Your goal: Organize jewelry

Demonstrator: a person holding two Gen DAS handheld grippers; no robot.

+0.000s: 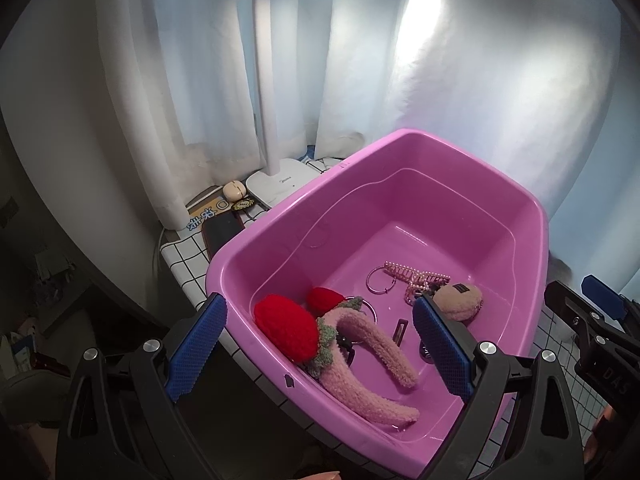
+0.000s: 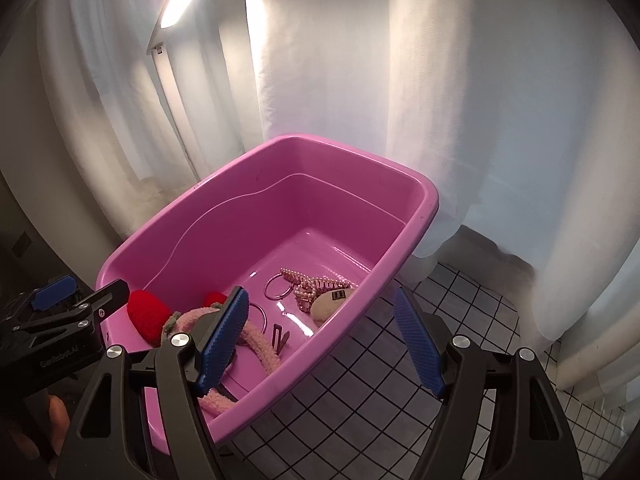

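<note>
Inside, glossy pink tub (image 1: 532,216) holds fuzzy headband (image 1: 360,344), possibly pearl clip (image 1: 416,276); both tools spread, empty.

White curtains (image 1: 460,92) hang in long folds across the whole back of the scene, reaching down to the bench (image 2: 400,380), whose top is white with a thin black grid. A white desk lamp (image 1: 266,80) rises from a flat base (image 1: 280,184) at the far left corner of the bench; its lit bar head glares at the upper edge and throws a bright patch on the curtain to its right. Near the base lie a small cream oval case (image 1: 234,190), a dark phone (image 1: 220,230) and a printed card or booklet (image 1: 208,210). Left of the bench the room falls into shadow, with dim clutter low down.
</note>
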